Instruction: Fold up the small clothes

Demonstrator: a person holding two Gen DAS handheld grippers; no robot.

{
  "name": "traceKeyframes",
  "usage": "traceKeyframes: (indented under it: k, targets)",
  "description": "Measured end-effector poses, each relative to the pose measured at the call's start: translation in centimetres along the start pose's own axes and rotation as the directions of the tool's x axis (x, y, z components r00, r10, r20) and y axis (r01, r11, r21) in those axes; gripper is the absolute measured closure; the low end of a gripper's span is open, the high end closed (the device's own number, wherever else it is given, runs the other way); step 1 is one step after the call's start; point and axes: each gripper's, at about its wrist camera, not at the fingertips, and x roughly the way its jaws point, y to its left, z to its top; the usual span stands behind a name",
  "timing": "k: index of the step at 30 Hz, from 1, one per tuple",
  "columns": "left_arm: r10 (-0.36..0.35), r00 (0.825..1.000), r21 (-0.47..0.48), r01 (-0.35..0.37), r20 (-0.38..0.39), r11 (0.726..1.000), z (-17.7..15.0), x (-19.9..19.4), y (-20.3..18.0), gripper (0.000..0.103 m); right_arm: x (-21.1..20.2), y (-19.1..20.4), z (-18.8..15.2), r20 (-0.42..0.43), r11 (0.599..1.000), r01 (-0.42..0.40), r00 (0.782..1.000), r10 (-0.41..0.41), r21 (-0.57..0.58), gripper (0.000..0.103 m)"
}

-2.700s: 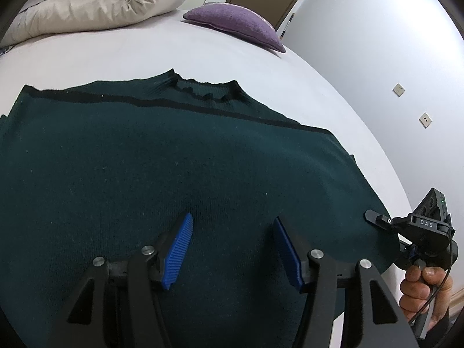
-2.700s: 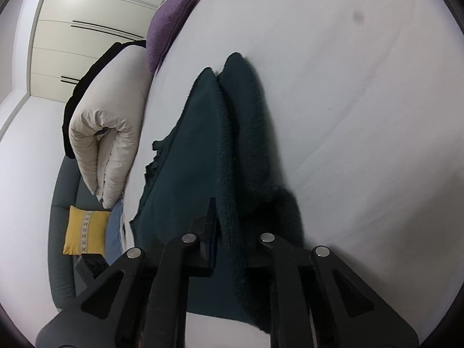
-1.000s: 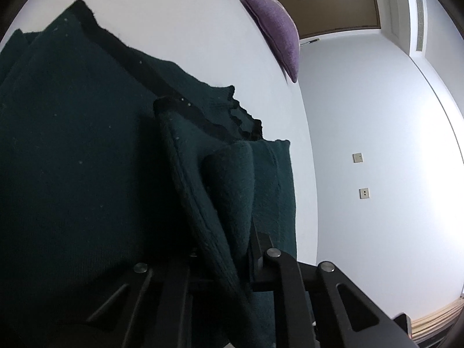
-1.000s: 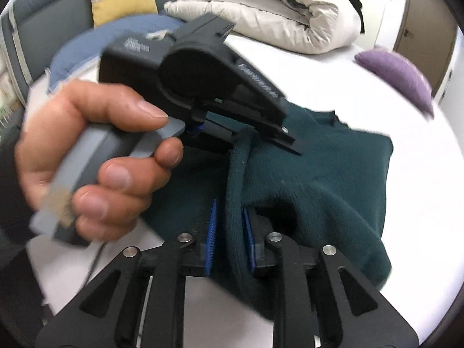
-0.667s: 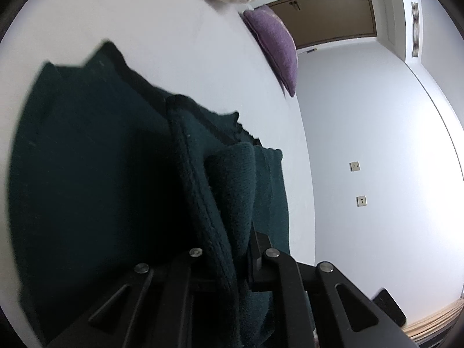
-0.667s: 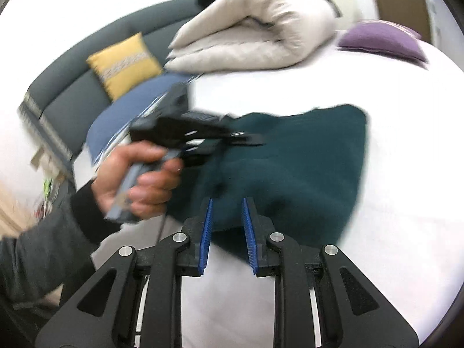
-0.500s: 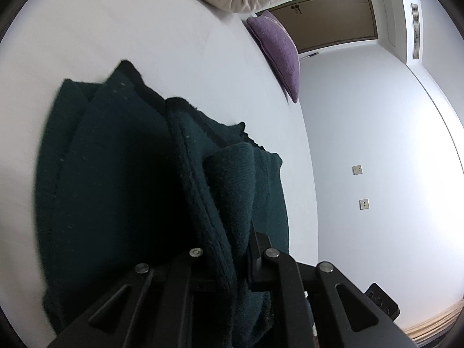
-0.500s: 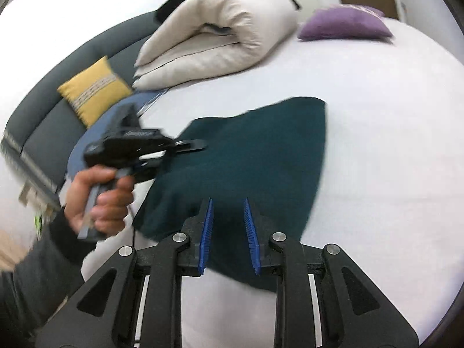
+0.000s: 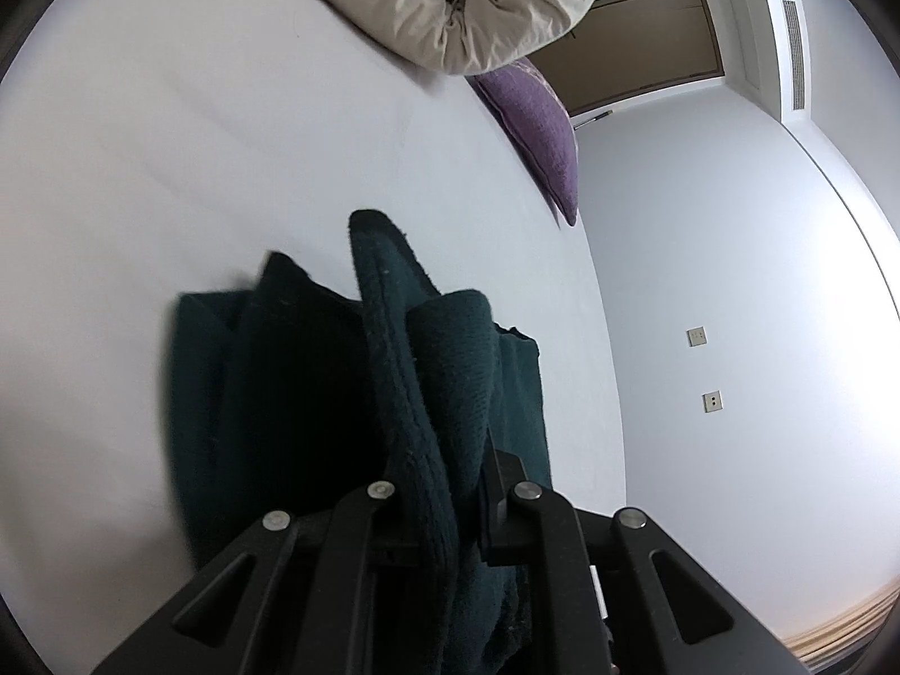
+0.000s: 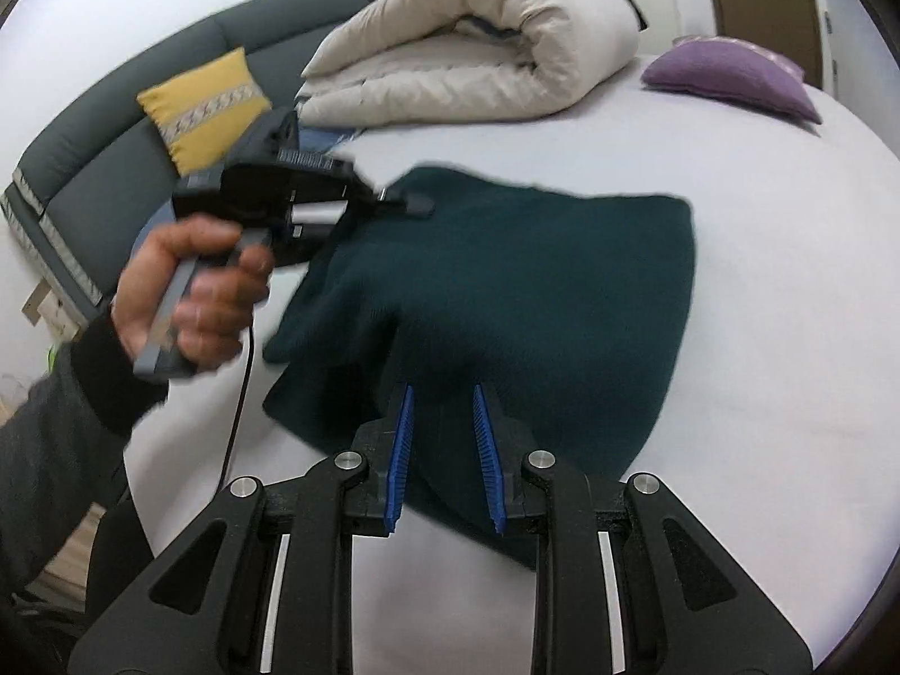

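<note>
Since a moment ago the right claw (image 10: pixel 441 444) has let go and drawn back; its blue pads stand a little apart with nothing between them, above the near edge of the green sweater (image 10: pixel 523 281). The sweater lies folded on the white bed (image 10: pixel 787 309), one corner pinched tight in the left claw (image 9: pixel 450 484). To finish the fold well, I judge that corner should be laid down flat onto the layers beneath before release, so no ridge bunches up.

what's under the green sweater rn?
The green sweater lies folded on the white bed, one edge pinched in the left gripper. Anything beneath its layers is hidden.
</note>
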Motion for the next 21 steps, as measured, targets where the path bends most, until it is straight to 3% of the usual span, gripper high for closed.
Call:
traceKeyframes:
  k: [2, 3, 5, 8, 11, 16, 21]
  targets:
    - [0.056, 0.998, 0.02, -0.056, -0.023, 0.998, -0.5, -0.4, 0.5, 0.087, 0.6, 0.6, -0.7, -0.011, 1.0, -0.004, 1.0, 0.004, -0.026, 0.081]
    - [0.119, 0.993, 0.038, -0.118, -0.027, 0.992, -0.9, -0.3, 0.6, 0.085, 0.8, 0.7, -1.0, -0.016, 0.999, -0.018, 1.0, 0.018, -0.028, 0.081]
    - [0.195, 0.981, 0.048, -0.194, -0.016, 0.98, -1.9, -1.1, 1.2, 0.055, 1.0, 0.6, -1.3, -0.024, 0.999, -0.022, 0.999, 0.021, -0.028, 0.081]
    - [0.165, 0.983, 0.029, -0.168, 0.078, 0.985, -4.2, -4.4, 1.6, 0.039, 0.2, 0.0, -2.0, -0.006, 0.997, -0.076, 0.997, 0.076, 0.001, 0.081]
    - [0.106, 0.986, 0.043, -0.113, 0.13, 0.993, -6.7, -6.7, 1.4, 0.038, -1.0, -0.4, -2.0, 0.037, 0.992, -0.125, 0.992, 0.124, 0.016, 0.079]
    - [0.037, 0.985, 0.024, -0.042, 0.166, 0.999, -10.6, -7.5, 1.5, 0.038, -1.9, -0.5, 0.3, 0.052, 0.998, -0.055, 0.997, 0.055, 0.003, 0.079]
    - [0.078, 0.982, 0.051, -0.088, 0.171, 0.995, -12.5, -5.4, 1.4, 0.038, 2.3, 2.3, 5.8, -0.135, 0.996, 0.006, 0.991, -0.018, -0.089, 0.07]
